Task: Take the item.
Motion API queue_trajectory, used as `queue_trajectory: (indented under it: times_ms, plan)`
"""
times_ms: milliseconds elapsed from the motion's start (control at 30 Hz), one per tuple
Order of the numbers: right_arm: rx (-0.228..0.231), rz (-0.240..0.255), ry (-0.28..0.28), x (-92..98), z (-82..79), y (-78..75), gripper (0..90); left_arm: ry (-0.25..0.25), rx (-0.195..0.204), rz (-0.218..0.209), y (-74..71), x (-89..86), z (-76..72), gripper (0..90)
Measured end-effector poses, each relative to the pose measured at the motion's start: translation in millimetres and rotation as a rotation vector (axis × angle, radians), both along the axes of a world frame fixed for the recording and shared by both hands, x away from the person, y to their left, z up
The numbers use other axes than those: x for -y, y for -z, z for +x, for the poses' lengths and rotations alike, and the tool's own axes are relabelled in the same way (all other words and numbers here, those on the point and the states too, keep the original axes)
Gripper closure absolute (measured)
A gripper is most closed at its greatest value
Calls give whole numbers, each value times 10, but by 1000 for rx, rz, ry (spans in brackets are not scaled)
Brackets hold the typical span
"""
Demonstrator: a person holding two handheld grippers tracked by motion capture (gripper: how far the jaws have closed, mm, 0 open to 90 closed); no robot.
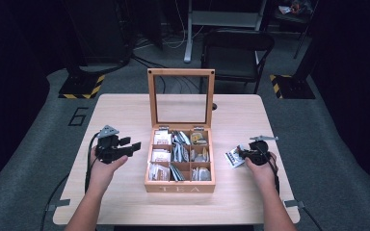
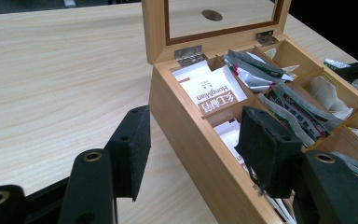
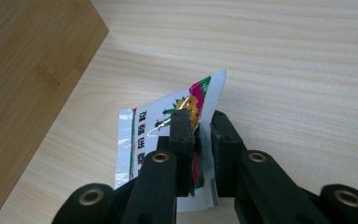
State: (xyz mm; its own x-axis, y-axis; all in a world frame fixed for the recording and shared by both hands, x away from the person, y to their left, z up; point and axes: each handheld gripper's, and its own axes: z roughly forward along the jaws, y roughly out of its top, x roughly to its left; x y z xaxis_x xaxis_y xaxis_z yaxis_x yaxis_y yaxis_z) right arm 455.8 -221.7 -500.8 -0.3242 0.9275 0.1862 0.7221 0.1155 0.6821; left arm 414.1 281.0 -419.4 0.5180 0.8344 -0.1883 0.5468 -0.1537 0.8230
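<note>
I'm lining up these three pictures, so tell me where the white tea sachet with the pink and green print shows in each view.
High view: the white tea sachet with pink and green print lies right of the open wooden tea box, at the right claw.
Left gripper view: I cannot make it out; the far claw shows at the right edge.
Right gripper view: centre, between the jaws.
Shared landmark: the tea box, beside the sachet.
</note>
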Motion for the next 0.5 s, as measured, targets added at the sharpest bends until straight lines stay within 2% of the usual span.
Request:
queue_trajectory:
  times_ms: [200,300,500]
  plan:
    - [-3,-2,-2,22,7,6,778,0,4,0,-1,-6,0,438]
    - [4,-8,1,36,8,6,733,-3,6,-2,1,-6,1,438]
    - [-13,3,42,81,0,-16,620,-7,8,-7,-5,-23,2,429]
